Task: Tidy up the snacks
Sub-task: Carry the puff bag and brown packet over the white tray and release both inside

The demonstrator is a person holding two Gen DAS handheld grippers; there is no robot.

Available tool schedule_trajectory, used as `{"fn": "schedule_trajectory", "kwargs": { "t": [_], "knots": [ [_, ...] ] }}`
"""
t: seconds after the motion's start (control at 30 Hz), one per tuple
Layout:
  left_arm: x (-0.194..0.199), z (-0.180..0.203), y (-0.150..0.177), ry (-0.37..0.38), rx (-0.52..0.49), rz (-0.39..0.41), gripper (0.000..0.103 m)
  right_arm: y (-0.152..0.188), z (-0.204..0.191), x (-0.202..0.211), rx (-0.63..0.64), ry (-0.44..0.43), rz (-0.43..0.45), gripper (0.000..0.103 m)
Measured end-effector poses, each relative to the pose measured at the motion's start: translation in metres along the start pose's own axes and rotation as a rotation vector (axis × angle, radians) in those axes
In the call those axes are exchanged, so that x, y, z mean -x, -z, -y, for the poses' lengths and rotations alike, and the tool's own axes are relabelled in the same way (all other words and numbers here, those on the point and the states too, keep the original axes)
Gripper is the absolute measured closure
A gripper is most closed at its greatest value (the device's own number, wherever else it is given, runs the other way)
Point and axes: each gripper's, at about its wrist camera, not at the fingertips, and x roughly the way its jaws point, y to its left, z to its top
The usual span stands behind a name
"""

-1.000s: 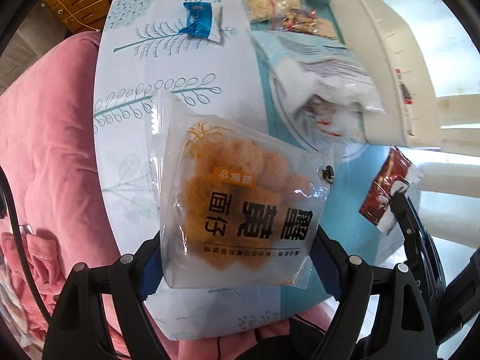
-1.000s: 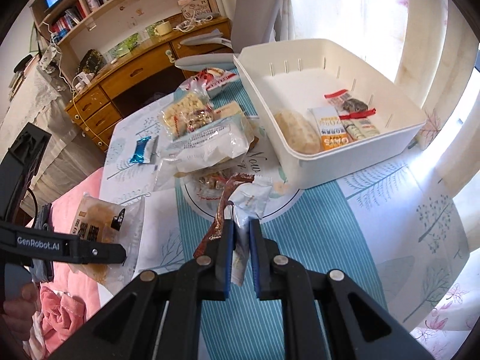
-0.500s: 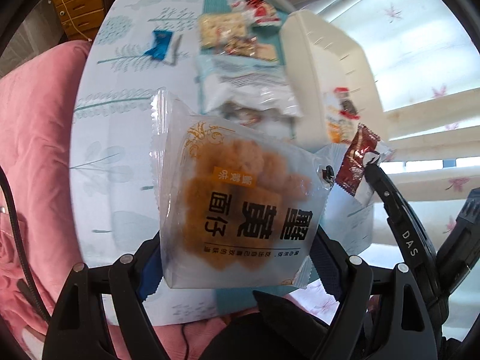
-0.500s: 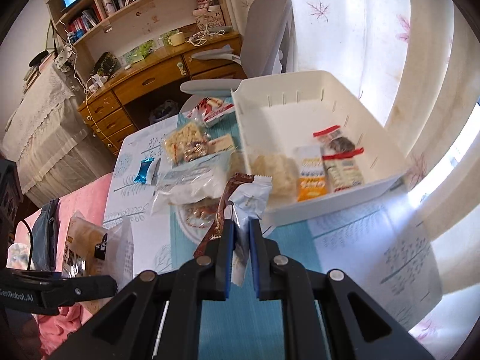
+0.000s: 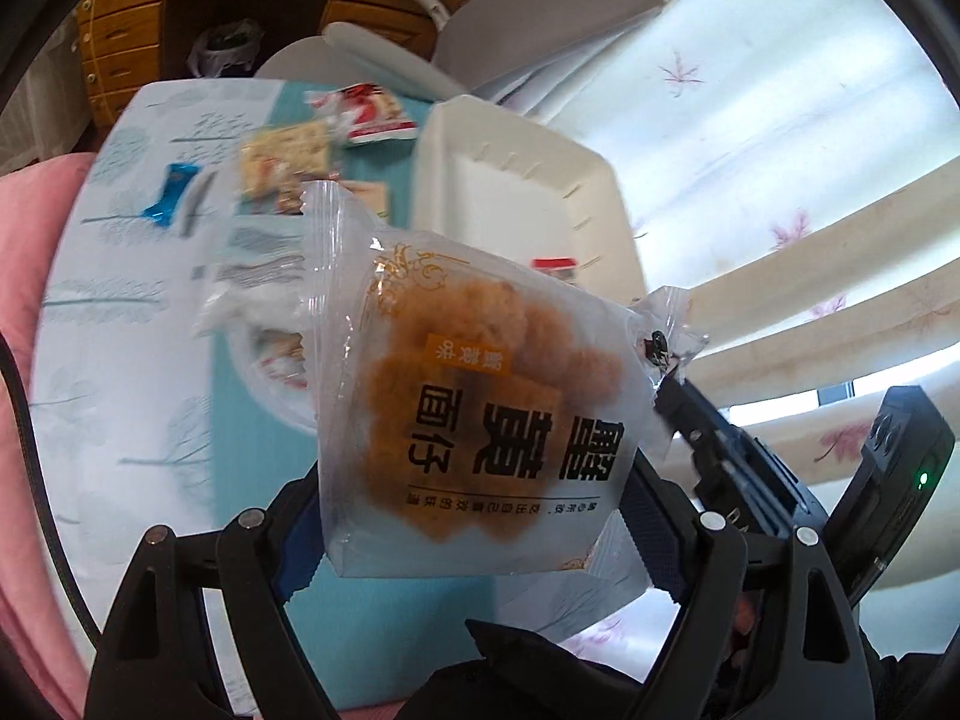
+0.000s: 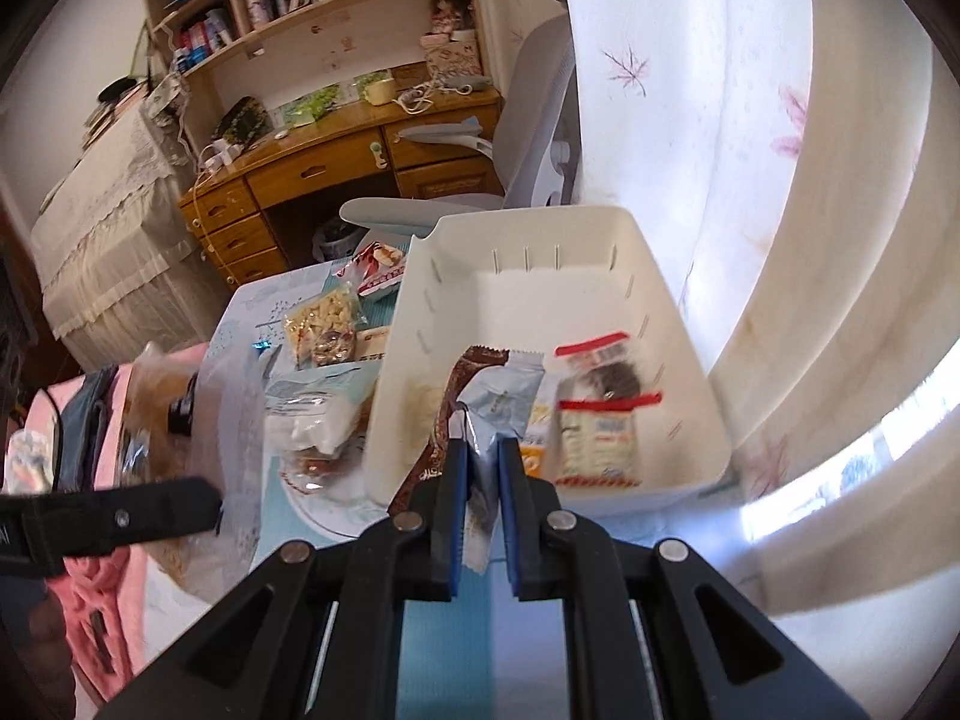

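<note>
White bin (image 6: 690, 360), plain walls. Surface (image 5: 150, 360) pale blue-white with a leafy print and a teal striped band. Clear packet (image 5: 480, 420), orange-brown cake, black lettering, gold swirl. Brown-and-silver wrapper (image 6: 480, 384). Small bright blue wrapper (image 5: 171, 198) far left. Pink cloth (image 5: 24, 240). Black tongs (image 6: 480, 468), blue pads.

The right tool (image 6: 480, 468) pinches a brown-and-silver snack wrapper (image 6: 486, 402) before the white bin (image 6: 672, 324).

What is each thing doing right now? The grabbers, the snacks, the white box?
Left gripper: shut on the crab noodle pack, held in the air.
Right gripper: shut on the brown wrapper.
White bin: open, some snacks inside.
Blue candy: lying on the table.
</note>
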Motion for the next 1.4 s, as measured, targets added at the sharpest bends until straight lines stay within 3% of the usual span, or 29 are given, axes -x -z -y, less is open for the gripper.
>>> {"fn": "schedule_trajectory", "kwargs": {
  "t": [0.33,0.6,0.73,0.8,0.87,0.97,1.17,1.4],
  "knots": [
    [-0.049,0.051,-0.024,-0.001,-0.013,0.046,0.019,-0.014,0.044,-0.006,0.153,0.031,0.050,0.093],
    [-0.078,0.074,-0.041,-0.004,-0.003,0.086,0.017,-0.024,0.068,-0.017,0.162,0.060,0.044,0.092],
    [-0.085,0.072,-0.042,0.007,0.042,0.096,0.006,-0.024,0.073,-0.025,0.148,0.072,0.021,0.091],
    [-0.084,0.072,-0.042,0.042,0.035,0.101,0.004,-0.023,0.076,-0.028,0.140,0.070,-0.009,0.083],
    [-0.082,0.072,-0.042,0.045,0.027,0.108,0.001,-0.022,0.078,-0.030,0.124,0.053,-0.027,0.068],
    [-0.081,0.067,-0.040,0.058,0.046,0.108,0.001,-0.018,0.080,-0.030,0.104,0.036,-0.039,0.060],
    [-0.074,0.047,-0.029,0.085,0.140,0.107,0.001,-0.007,0.072,-0.034,0.083,-0.009,-0.104,0.060],
    [-0.060,0.018,-0.010,0.046,0.204,0.096,0.001,0.006,0.049,-0.038,0.076,-0.085,-0.185,0.060]
  ]
}}
